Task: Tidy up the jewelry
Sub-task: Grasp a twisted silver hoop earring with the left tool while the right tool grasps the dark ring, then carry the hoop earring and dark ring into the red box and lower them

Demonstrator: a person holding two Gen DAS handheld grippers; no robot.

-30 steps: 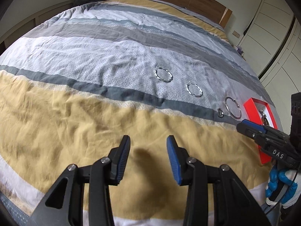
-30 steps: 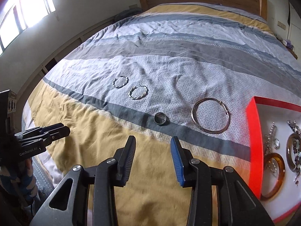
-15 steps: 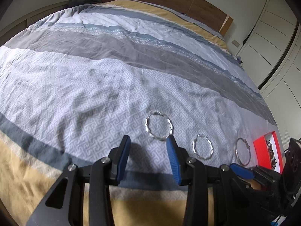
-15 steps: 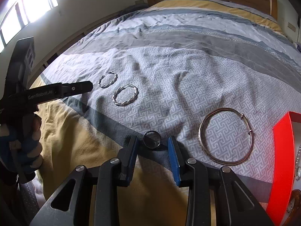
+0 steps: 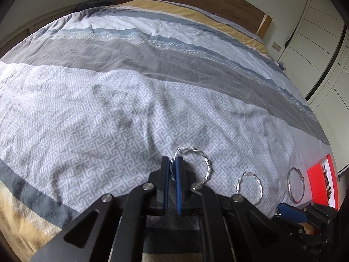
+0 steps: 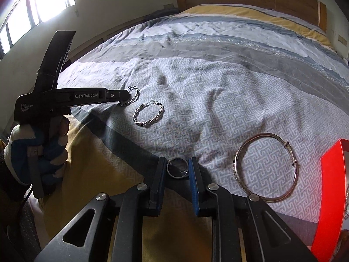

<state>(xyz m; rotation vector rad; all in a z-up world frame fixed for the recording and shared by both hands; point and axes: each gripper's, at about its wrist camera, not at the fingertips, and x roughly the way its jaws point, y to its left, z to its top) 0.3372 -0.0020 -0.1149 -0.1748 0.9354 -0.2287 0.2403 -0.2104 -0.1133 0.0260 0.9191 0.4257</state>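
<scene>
On the bed's patterned grey band, left gripper [image 5: 172, 163] jaws clamped on the twisted hoop earring [image 5: 194, 163]; right gripper [image 6: 176, 166] jaws closing around the dark ring [image 6: 177, 167] (pads not clearly pressing yet). Advice: seat both grips, lift straight, avoid snagging duvet [image 6: 218, 100], carry to red tray [image 6: 330, 196].

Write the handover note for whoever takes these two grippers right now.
Left gripper: jaws shut on the rim of the far twisted silver hoop, still on the grey patterned bedspread.
Right gripper: jaws closing around the small dark metal ring; ring not lifted.
Still on the bedspread: second twisted silver hoop, large thin silver bangle.
Red-rimmed tray at the right already holds some jewelry.
Left to do: carry both gripped pieces to the tray, then the other hoop and the bangle.
</scene>
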